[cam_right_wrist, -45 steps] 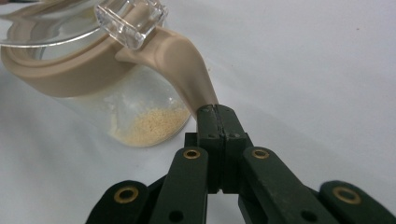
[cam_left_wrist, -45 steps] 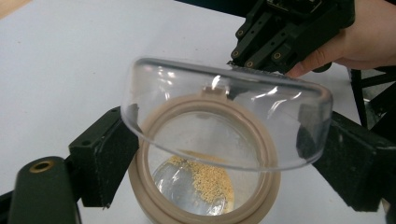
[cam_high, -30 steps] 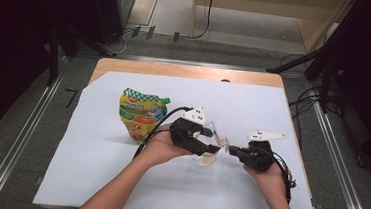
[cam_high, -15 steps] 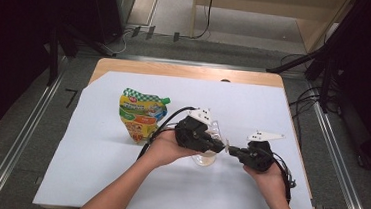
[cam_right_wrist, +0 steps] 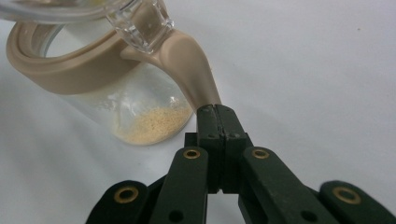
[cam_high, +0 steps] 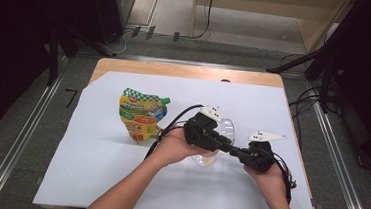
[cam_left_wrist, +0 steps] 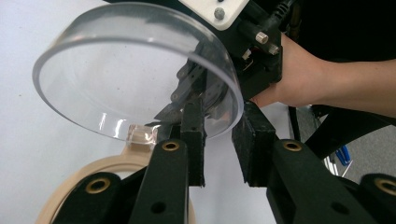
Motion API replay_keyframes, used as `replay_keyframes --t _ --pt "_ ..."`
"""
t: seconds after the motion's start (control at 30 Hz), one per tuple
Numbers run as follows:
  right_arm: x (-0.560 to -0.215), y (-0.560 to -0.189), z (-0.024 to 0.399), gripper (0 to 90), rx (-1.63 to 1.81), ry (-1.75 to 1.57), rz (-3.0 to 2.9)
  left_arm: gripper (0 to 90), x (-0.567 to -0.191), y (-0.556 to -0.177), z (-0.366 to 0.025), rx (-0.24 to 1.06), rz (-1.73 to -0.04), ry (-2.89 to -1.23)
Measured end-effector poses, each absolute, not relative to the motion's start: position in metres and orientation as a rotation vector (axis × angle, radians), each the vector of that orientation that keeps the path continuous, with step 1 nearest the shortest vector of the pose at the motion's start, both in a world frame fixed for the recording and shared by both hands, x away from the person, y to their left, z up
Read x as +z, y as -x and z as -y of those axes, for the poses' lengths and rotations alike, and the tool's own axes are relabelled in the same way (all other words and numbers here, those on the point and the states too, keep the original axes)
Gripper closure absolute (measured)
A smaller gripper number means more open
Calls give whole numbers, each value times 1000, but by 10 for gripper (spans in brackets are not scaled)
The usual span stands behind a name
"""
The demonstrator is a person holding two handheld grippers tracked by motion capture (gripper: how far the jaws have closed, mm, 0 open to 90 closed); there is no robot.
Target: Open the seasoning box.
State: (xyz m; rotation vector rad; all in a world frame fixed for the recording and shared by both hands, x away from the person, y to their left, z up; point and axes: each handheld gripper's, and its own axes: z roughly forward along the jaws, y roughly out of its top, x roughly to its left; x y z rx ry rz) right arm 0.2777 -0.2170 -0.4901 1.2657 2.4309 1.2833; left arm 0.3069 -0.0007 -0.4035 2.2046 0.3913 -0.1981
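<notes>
A small glass jar (cam_high: 204, 158) with a beige ring (cam_left_wrist: 112, 168) stands on the white sheet, a little yellow powder (cam_right_wrist: 154, 123) in its bottom. Its clear round lid (cam_left_wrist: 130, 79) is swung up on its hinge (cam_right_wrist: 140, 21). My left gripper (cam_left_wrist: 219, 154) has the lid's rim between its jaws. The jaws have just been opening, and a gap shows beside the rim. My right gripper (cam_right_wrist: 215, 114) is shut on the jar's beige handle (cam_right_wrist: 191, 70). In the high view the left gripper (cam_high: 221, 137) and right gripper (cam_high: 230, 149) meet over the jar.
A green and yellow pouch (cam_high: 141, 116) stands left of the hands. The white sheet (cam_high: 93, 167) covers most of the wooden table (cam_high: 176, 71). Cables trail from both grippers. Dark stands and floor surround the table.
My left gripper has shifted a little to the right, toward the right gripper, and the clear lid now stands raised beside it. The right hand has kept still.
</notes>
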Motion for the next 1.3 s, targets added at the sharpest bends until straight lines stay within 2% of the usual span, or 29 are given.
replay_keyframes --t 0.27,0.43,0.6,0.9,1.17,1.3 --pt "-487 -277 220 896 1315 -1260 -2424 651 -402 -307 3 -215 -401 -2229" --pt "-485 -273 220 852 1301 -1240 -2422 595 -398 -303 -5 -218 -397 -2230" --pt "-478 -266 223 811 1311 -1221 -2391 643 -395 -299 -25 -228 -438 -2201" --pt "-472 -249 218 693 1330 -1197 -2413 670 -387 -298 -57 -213 -509 -2168" --pt "-474 -235 208 609 1406 -1179 -2443 576 -382 -303 -80 -237 -583 -2153" --pt "-475 -231 200 578 1409 -1139 -2481 523 -379 -305 -90 -198 -589 -2142"
